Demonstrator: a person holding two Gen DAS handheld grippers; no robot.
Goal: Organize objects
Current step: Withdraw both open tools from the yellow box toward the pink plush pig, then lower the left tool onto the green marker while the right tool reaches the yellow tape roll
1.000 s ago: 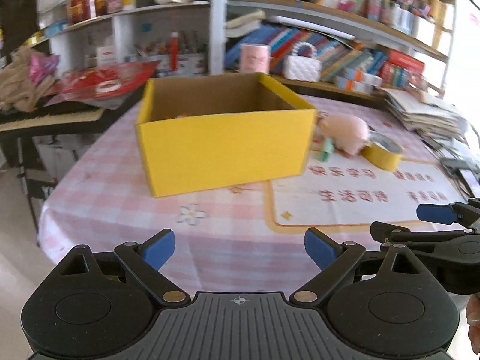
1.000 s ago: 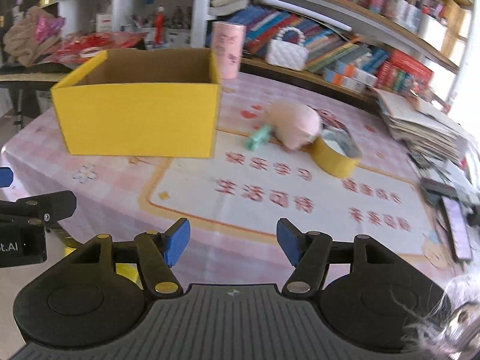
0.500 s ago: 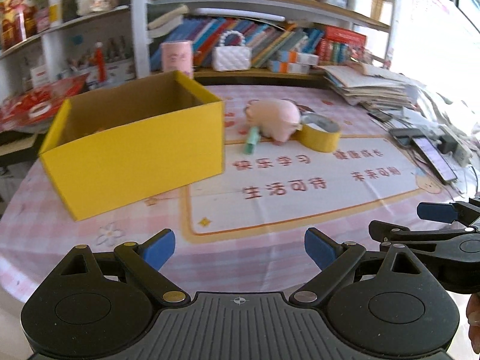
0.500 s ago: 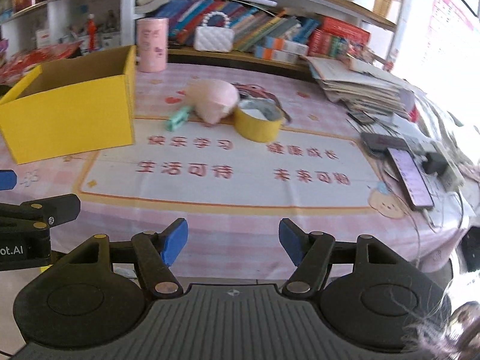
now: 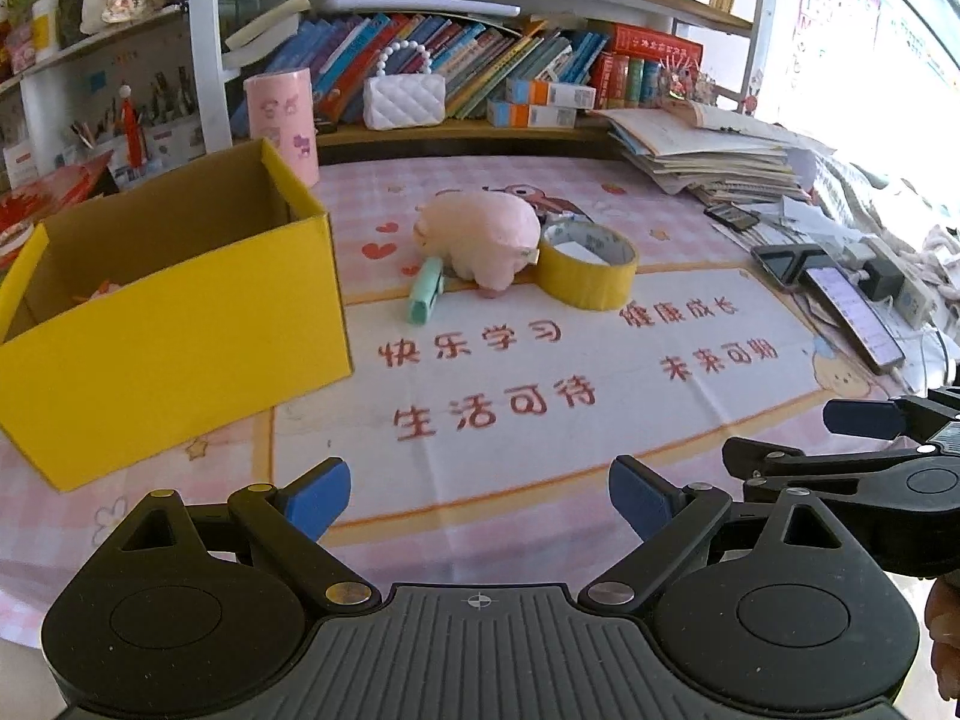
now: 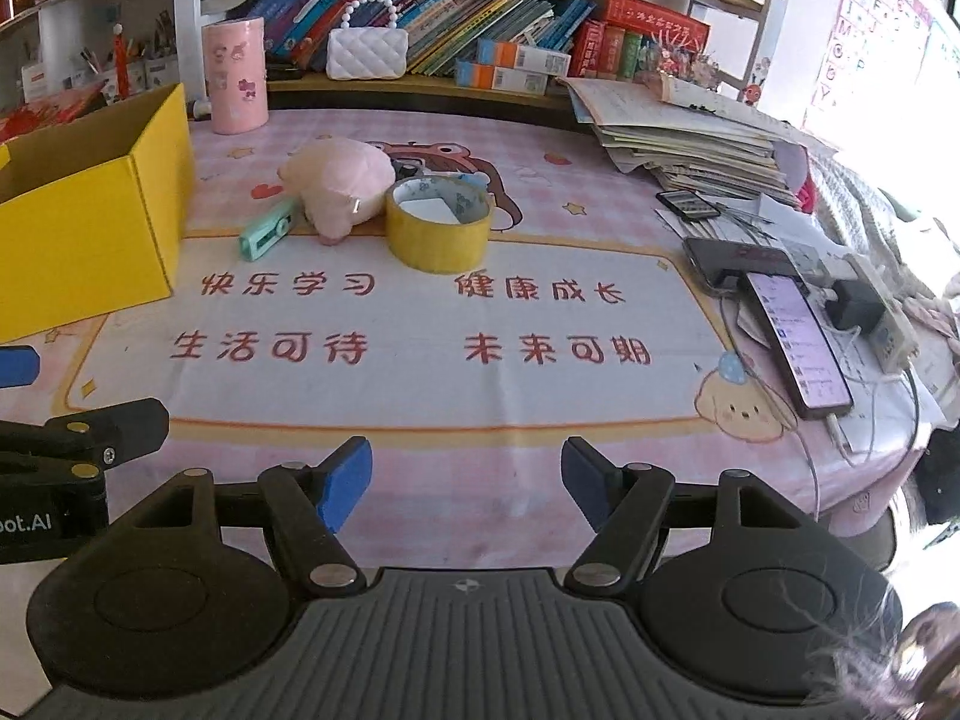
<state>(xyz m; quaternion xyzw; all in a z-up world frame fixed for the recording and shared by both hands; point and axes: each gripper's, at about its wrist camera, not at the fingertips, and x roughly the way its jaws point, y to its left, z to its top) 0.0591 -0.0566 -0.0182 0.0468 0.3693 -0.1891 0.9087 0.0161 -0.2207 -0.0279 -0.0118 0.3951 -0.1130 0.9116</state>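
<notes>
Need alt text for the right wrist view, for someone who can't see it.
Open right gripper, holding nothing, hovers at the table's near edge. Ahead on the mat lie a pink plush pig, yellow tape roll and mint green clip; a yellow box stands left.

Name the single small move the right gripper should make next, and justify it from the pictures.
Probably ease the right gripper forward toward the yellow tape roll: its jaws stand open and empty, and the roll sits outside the yellow box.
</notes>
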